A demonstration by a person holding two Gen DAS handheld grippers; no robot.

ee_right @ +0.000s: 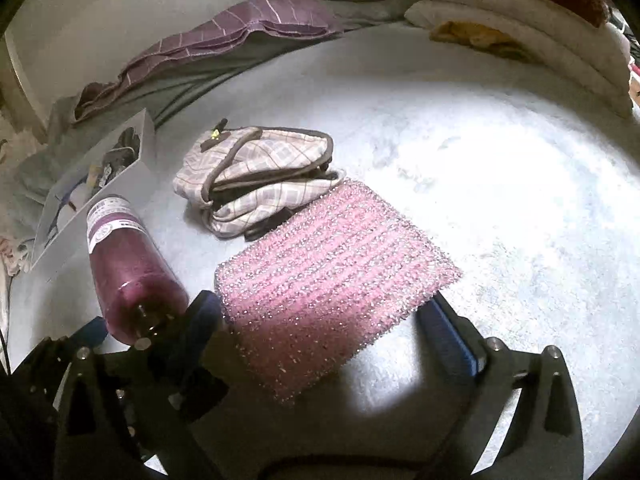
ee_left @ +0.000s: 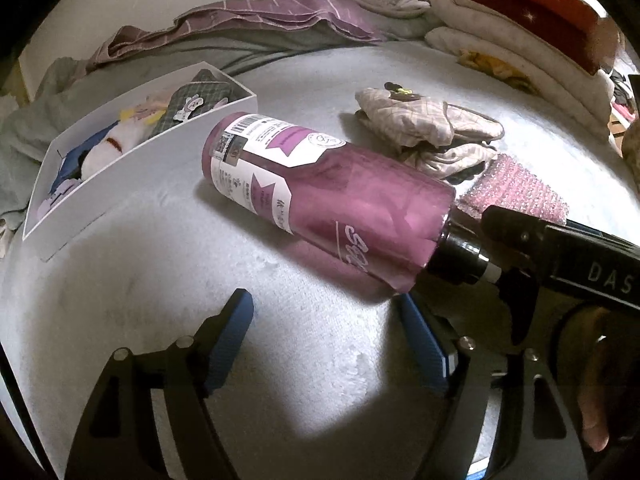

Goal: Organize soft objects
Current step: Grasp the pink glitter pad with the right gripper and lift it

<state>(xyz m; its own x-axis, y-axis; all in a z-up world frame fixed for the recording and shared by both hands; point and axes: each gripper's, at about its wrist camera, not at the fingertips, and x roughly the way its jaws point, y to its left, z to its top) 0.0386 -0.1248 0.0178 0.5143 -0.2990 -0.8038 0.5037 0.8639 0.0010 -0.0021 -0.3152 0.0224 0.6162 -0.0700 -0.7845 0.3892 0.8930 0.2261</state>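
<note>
Now pink sponge [ee_right: 332,280] flat, long axis diagonal, between spread right jaws, left jaws apart.

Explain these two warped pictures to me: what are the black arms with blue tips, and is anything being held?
No robot here: a person carries a two-finger gripper in each hand, each with a fisheye camera looking along its blue pads. The left gripper is open over the pale bed cover, holding nothing; a purple spray bottle lies just ahead. The right gripper is open around the near edge of a sparkly pink cloth, not gripping it. Beyond lie a folded checked cloth and a white box of soft items.
</note>
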